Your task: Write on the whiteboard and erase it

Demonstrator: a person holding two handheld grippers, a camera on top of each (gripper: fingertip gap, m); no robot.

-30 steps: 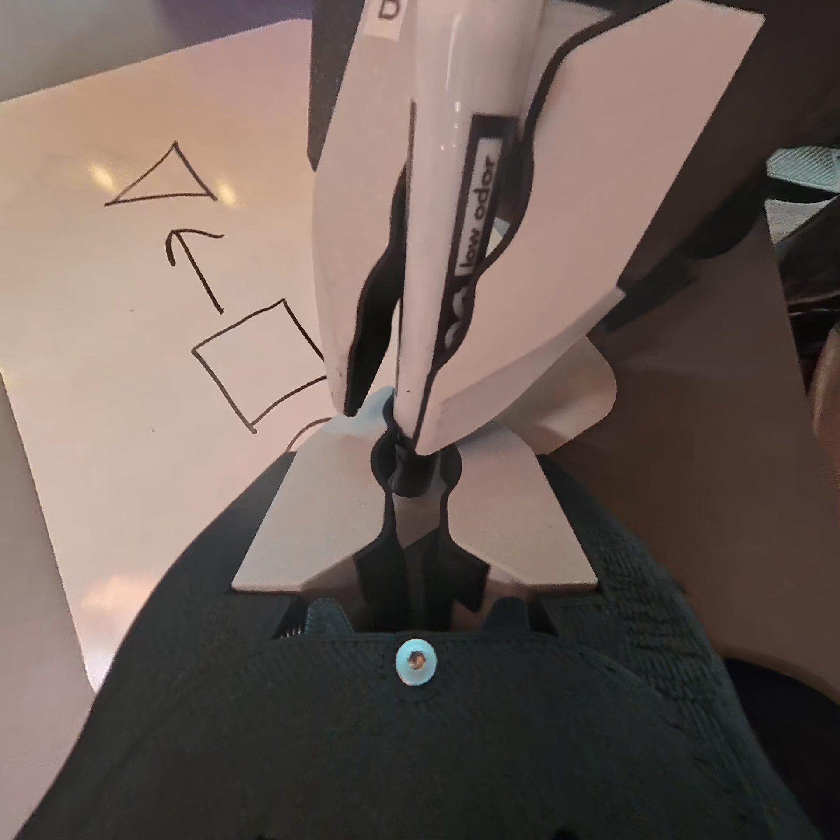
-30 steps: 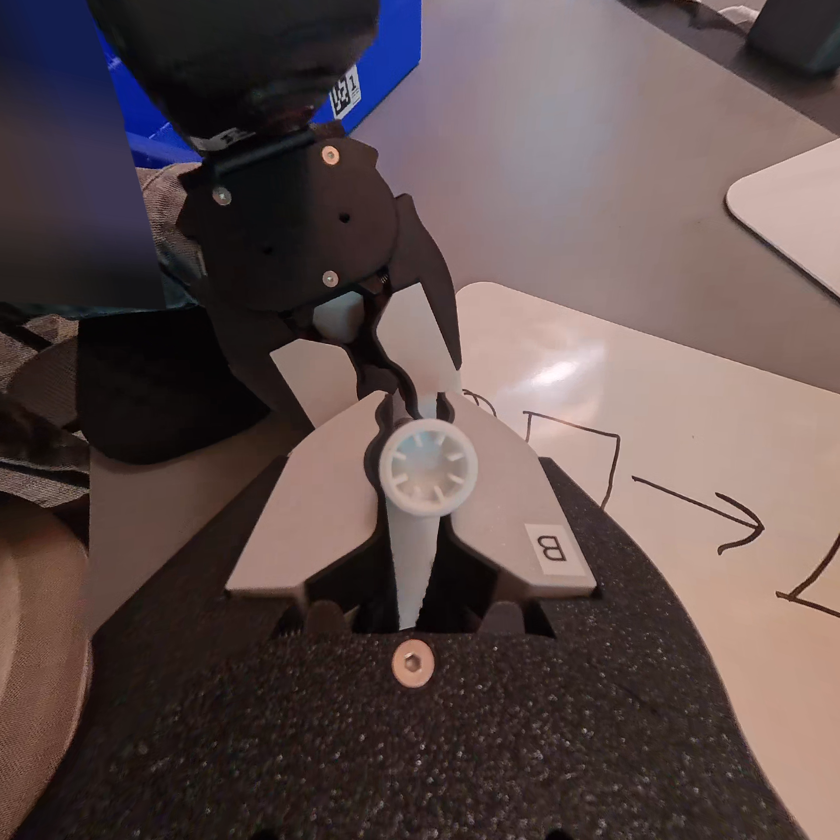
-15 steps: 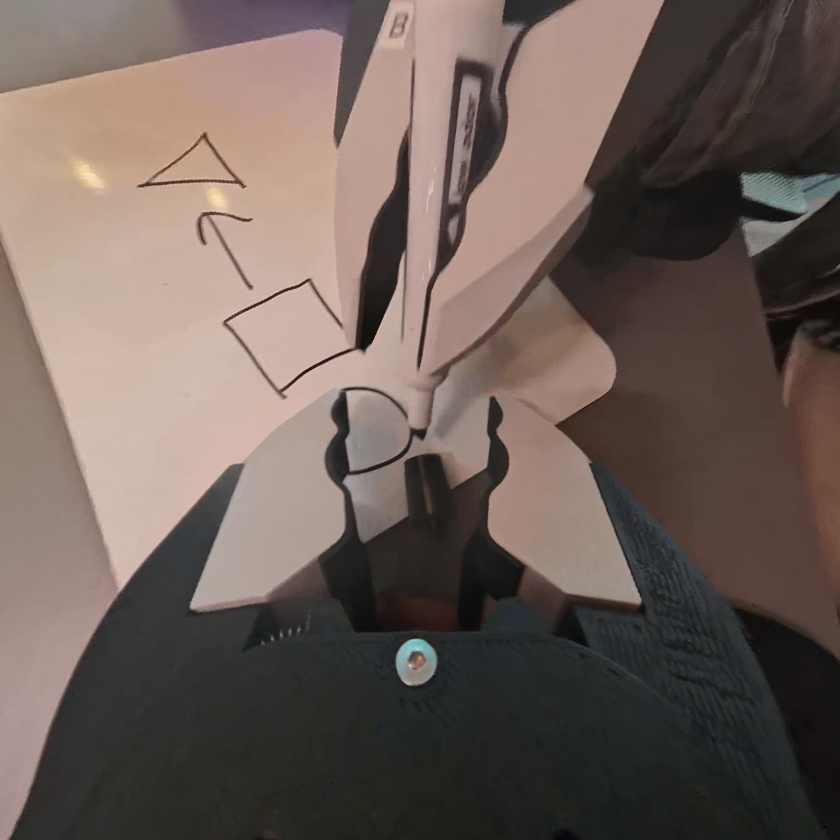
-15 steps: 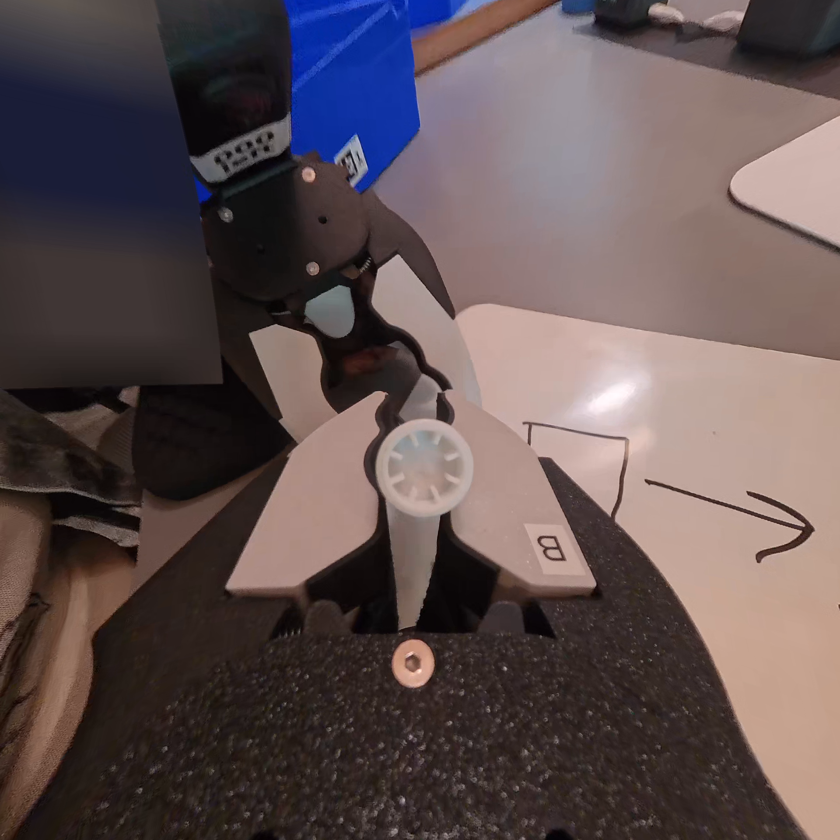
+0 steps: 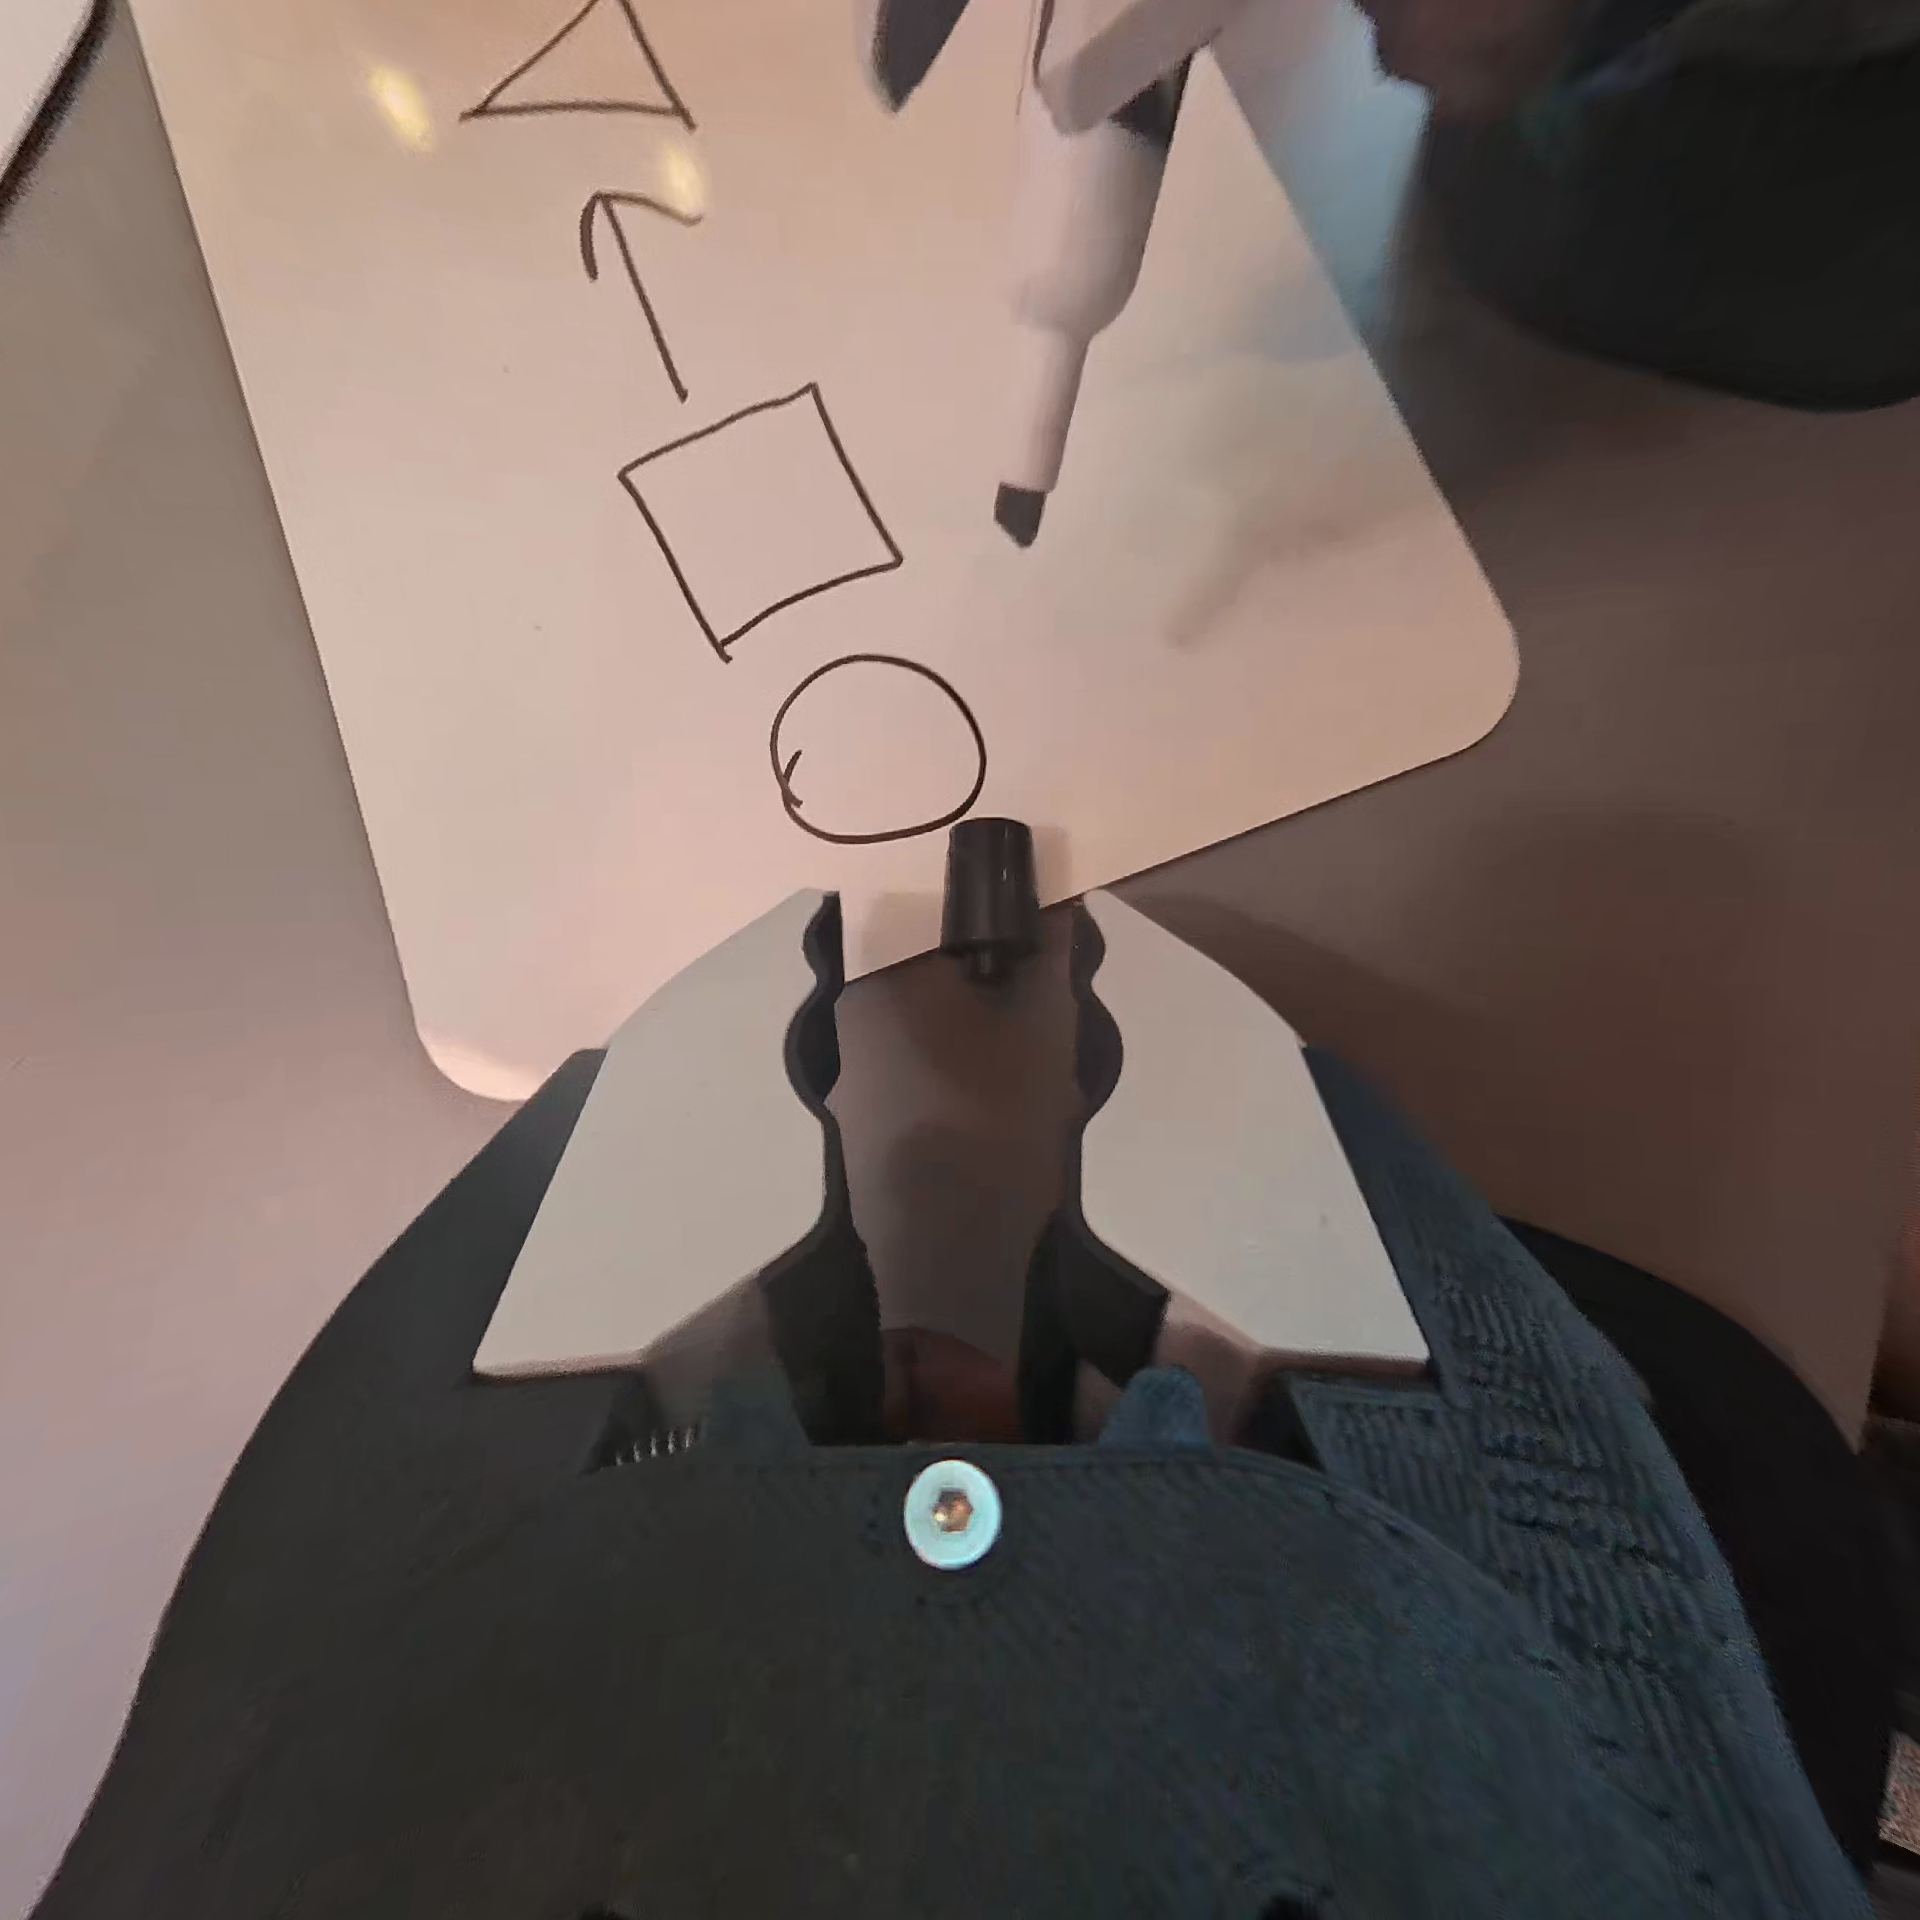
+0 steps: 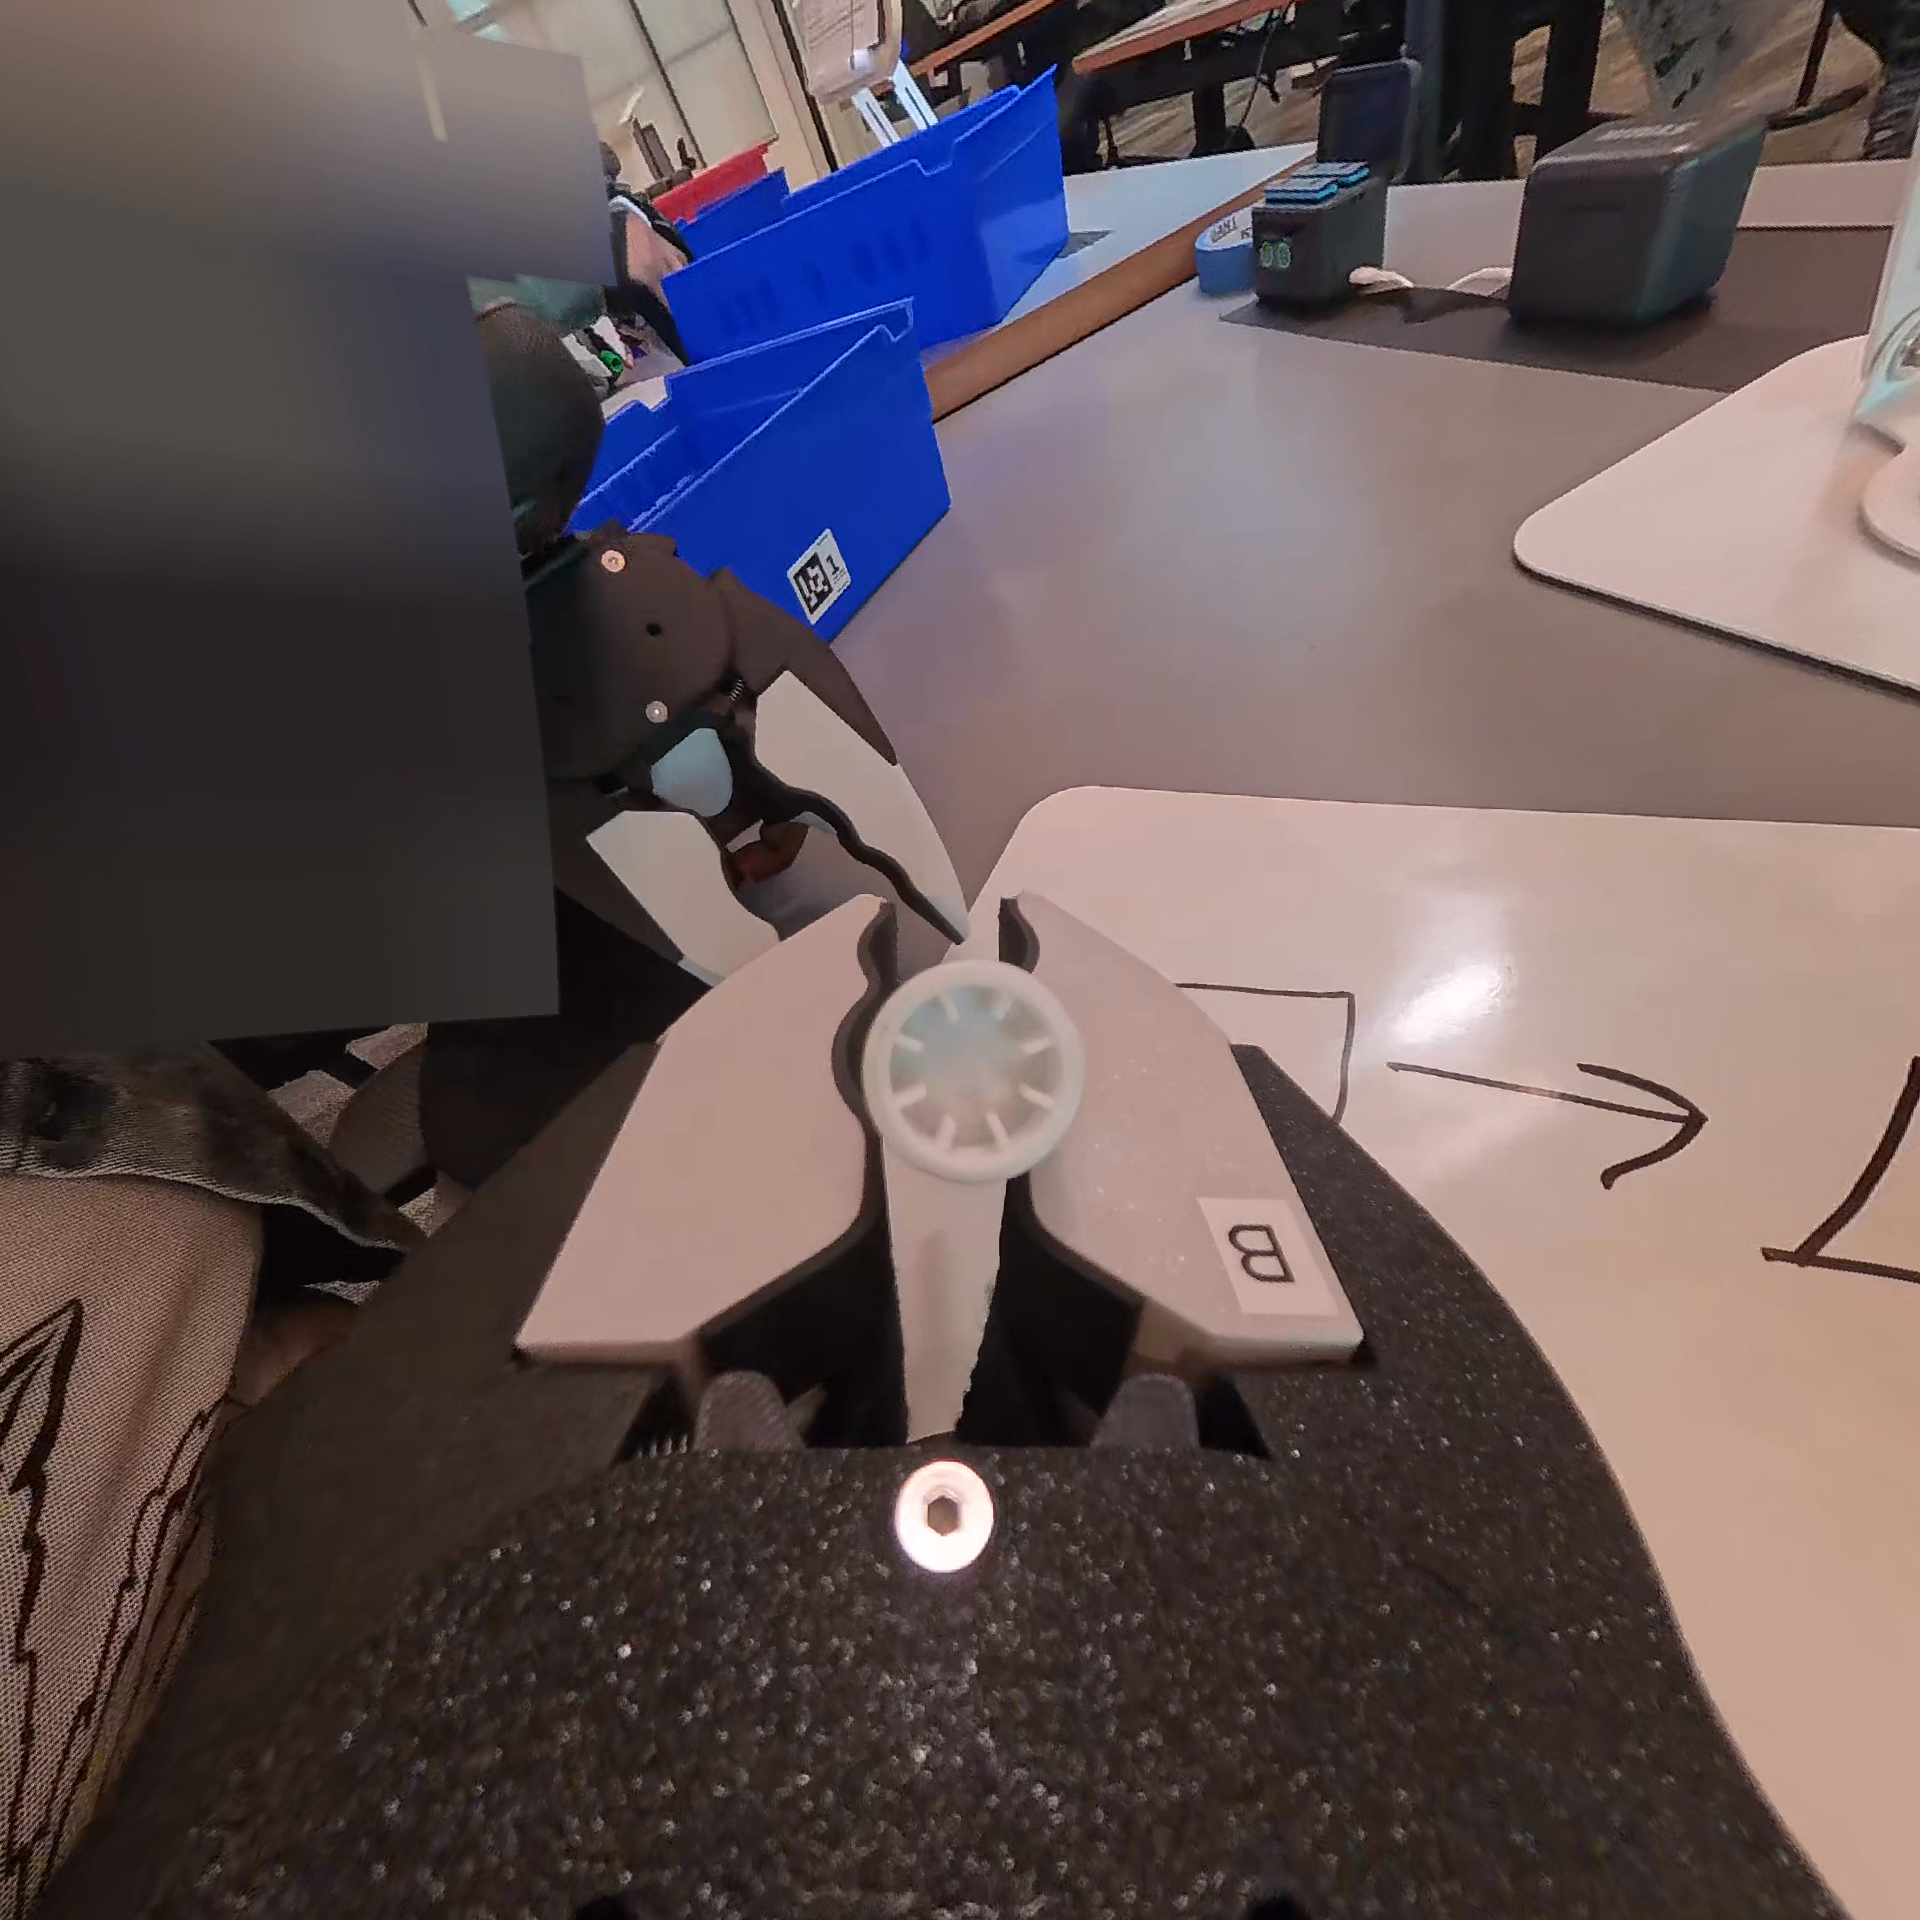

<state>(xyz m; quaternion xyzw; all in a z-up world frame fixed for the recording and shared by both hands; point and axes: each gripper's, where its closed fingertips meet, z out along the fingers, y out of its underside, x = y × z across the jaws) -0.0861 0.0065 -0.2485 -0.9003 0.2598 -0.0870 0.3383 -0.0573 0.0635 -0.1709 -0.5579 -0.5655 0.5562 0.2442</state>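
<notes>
- Your left gripper (image 5: 954, 940) hangs with its jaws spread and nothing between them, low over the near edge of the whiteboard (image 5: 499, 582)
- Just past its fingertips at 12 o'clock, the black marker cap (image 5: 989, 891) lies on the board's edge, touching the drawn circle (image 5: 878, 748)
- Farther up at 11 o'clock sit the square (image 5: 764, 525), arrow (image 5: 629, 281) and triangle (image 5: 582, 78)
- Your right gripper (image 6: 948, 920) is clenched on the white marker (image 6: 971, 1070); from the left view its uncapped tip (image 5: 1018, 509) points down at 1 o'clock, beside the square
- Blue bins (image 6: 790, 447) sit far off at 11 o'clock

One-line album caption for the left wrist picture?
Open left tool behind black cap on whiteboard; uncapped marker above.
</notes>
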